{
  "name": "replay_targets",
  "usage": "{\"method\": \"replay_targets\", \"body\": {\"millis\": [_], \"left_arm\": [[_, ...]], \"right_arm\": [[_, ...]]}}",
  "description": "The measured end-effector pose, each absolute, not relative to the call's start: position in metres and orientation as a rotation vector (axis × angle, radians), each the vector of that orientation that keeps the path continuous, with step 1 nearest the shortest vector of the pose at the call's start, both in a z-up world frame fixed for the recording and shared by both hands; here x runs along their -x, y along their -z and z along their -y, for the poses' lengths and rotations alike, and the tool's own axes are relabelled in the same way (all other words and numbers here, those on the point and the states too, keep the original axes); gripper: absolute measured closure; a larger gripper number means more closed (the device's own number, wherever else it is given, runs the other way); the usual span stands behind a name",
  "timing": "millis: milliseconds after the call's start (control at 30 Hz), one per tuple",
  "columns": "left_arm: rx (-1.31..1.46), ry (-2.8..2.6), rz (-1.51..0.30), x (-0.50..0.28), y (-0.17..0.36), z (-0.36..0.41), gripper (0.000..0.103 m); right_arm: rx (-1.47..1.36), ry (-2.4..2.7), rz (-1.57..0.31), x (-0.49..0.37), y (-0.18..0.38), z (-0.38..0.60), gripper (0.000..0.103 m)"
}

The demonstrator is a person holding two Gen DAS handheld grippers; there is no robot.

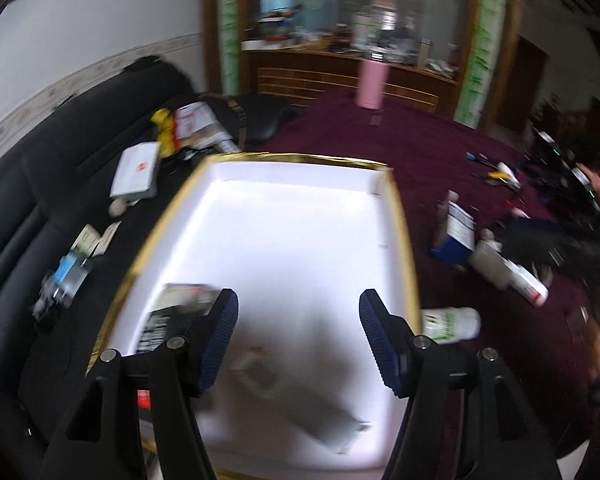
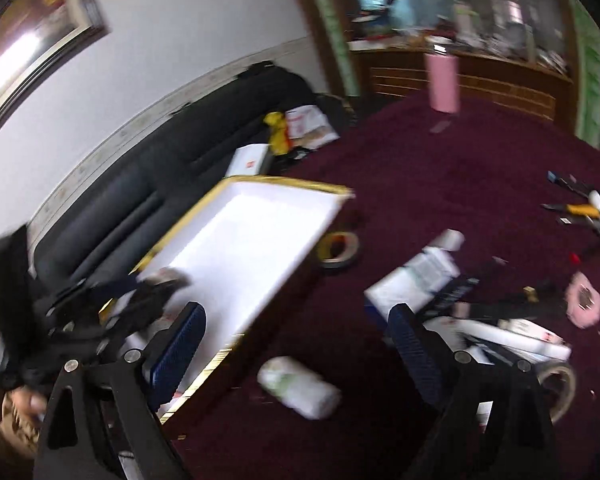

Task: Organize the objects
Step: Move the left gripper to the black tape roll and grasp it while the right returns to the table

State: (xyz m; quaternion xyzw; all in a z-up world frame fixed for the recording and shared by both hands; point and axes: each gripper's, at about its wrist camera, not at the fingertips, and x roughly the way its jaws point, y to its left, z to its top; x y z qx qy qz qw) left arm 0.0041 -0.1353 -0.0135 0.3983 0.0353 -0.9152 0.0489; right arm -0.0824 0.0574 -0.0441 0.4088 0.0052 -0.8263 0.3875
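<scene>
Right gripper (image 2: 296,344), jaws spread and empty, hangs just above the white bottle (image 2: 298,386) on my maroon table, its long axis running ten to four beside the box (image 2: 204,374) at nine o'clock; left gripper (image 1: 298,338), also open, is farther.

Left gripper (image 1: 298,336) and right gripper (image 2: 296,348) both hold their blue-padded fingers (image 1: 220,332) spread wide, gripping nothing

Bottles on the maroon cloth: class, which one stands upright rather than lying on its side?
The pink bottle at the far edge of the cloth stands upright. The white bottle with the green label beside the gold-rimmed tray lies on its side.
</scene>
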Motion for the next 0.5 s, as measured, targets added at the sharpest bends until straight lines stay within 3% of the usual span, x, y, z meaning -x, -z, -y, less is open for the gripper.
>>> {"method": "replay_targets", "body": {"millis": [200,500], "left_arm": [[-1.284,2.801,-0.075,0.003,0.028,0.118,0.040],[-1.296,2.798,-0.144,0.007,0.040,0.130,0.040]], "right_arm": [[-1.111,2.127,-0.024,0.120,0.054,-0.083,0.009],[-1.238,2.044,-0.164,0.181,0.081,-0.050,0.042]]}}
